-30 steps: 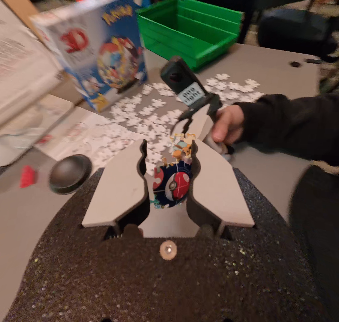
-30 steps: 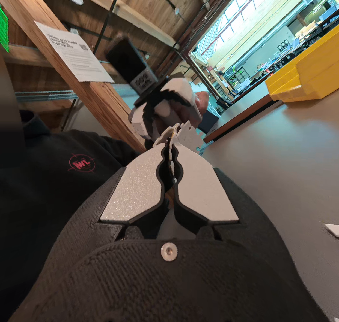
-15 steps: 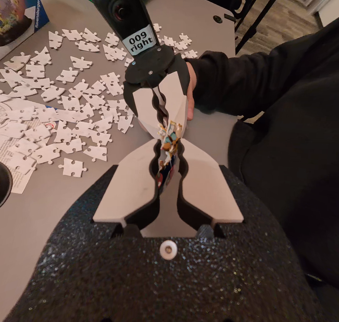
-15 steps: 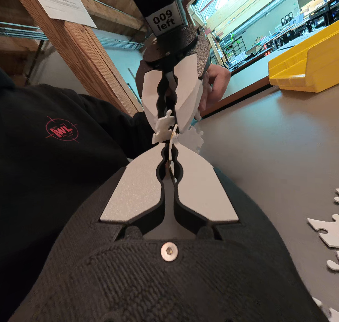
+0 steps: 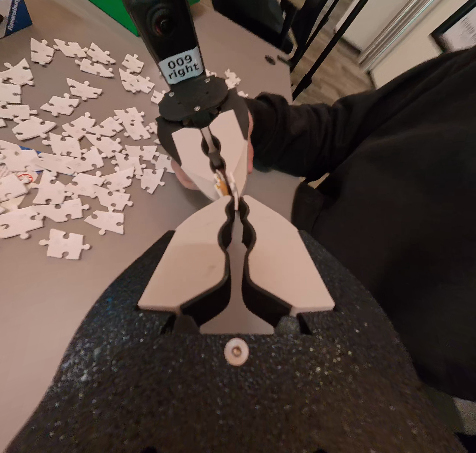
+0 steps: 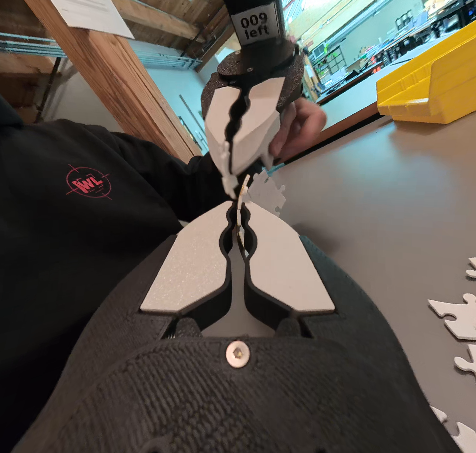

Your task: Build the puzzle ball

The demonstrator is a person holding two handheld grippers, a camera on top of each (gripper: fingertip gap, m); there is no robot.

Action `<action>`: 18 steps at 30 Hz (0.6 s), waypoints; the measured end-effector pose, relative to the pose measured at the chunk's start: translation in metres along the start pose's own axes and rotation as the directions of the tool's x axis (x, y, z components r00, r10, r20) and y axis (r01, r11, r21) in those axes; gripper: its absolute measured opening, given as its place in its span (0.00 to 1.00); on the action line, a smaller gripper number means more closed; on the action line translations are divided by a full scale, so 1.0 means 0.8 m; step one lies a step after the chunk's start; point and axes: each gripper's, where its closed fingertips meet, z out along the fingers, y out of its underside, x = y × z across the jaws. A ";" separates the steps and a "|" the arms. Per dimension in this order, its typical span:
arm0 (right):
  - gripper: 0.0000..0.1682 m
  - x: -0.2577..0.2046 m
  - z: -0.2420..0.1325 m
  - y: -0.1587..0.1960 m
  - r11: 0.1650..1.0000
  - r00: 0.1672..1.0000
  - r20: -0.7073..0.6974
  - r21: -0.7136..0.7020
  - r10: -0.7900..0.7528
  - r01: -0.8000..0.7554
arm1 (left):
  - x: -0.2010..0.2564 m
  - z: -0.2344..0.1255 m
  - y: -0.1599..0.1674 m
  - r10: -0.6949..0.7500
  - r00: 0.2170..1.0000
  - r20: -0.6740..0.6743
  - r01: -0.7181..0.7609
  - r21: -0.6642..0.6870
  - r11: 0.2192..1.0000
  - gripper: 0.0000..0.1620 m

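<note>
Jaws of both grippers meet tip to tip above the grey table (image 5: 64, 298). The left gripper (image 5: 235, 206) is clamped on a puzzle piece (image 5: 235, 203) seen edge-on, its jaws drawn nearly together with the thin white piece pinched at their tips. The right gripper (image 6: 239, 210) is likewise clamped, on a small joined section of puzzle pieces (image 6: 268, 195) whose white backs fan out to the right of its tips and whose edge runs down between its jaws. In the left wrist view the right gripper (image 5: 226, 188) points back toward the camera, with a sliver of printed colour showing at its tips, touching the piece the left one holds. In the right wrist view the left gripper (image 6: 230, 183) hangs down from above, its white piece (image 6: 228, 180) just beside the section. Loose puzzle pieces (image 5: 77, 152) lie scattered white side up on the table to the left, near a green bin (image 5: 108, 0) and the corner of a blue puzzle box (image 5: 13, 15). A yellow bin (image 6: 432, 90) sits at the far side of the table in the right wrist view. The person's black sleeve (image 5: 334, 136) reaches in from the right.
</note>
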 end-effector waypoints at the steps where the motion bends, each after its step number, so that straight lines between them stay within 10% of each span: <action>1: 0.02 0.002 0.000 0.000 1.000 1.000 -0.007 0.003 -0.002 0.002 | 0.002 -0.002 -0.006 -0.031 0.999 -0.024 0.032 0.035 0.999 0.01; 8: 0.02 0.006 0.000 -0.008 0.998 1.000 -0.016 0.065 0.003 -0.002 | -0.006 -0.002 -0.023 -0.205 0.976 -0.073 0.216 0.213 0.953 0.01; 18: 0.02 0.005 -0.005 -0.019 0.985 0.995 0.034 0.147 0.092 -0.096 | -0.030 -0.002 -0.008 -0.055 0.976 0.212 0.030 0.117 0.993 0.09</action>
